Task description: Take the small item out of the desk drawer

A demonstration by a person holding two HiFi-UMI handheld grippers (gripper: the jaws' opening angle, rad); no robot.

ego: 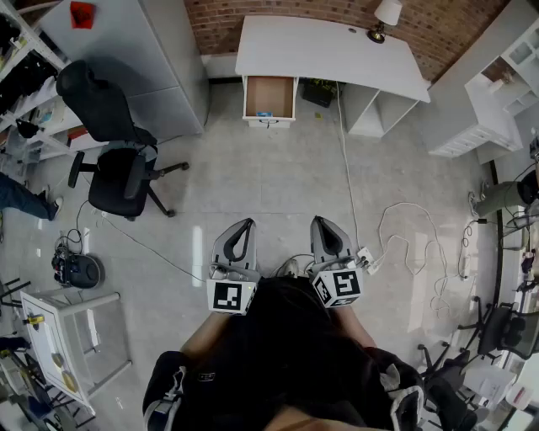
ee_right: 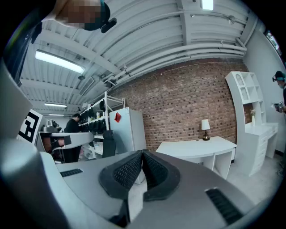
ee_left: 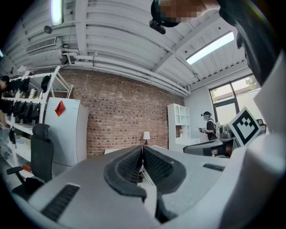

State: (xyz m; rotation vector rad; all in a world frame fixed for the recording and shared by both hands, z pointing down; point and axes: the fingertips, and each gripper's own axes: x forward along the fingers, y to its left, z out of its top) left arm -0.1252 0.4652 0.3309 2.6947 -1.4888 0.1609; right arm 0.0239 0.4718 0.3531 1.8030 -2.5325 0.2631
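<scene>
A white desk stands against the brick wall at the far end of the room. Its drawer is pulled open, and a small blue item lies at the drawer's front edge. My left gripper and right gripper are held side by side close to my body, far short of the desk, and both point toward it. Both are shut with nothing between the pads. In the left gripper view the left gripper is shut and empty. The right gripper is likewise shut, with the desk beyond it.
A black office chair stands at the left, in front of a grey cabinet. White cables and a power strip lie on the floor at the right. A white shelf unit flanks the desk, and a lamp stands on it.
</scene>
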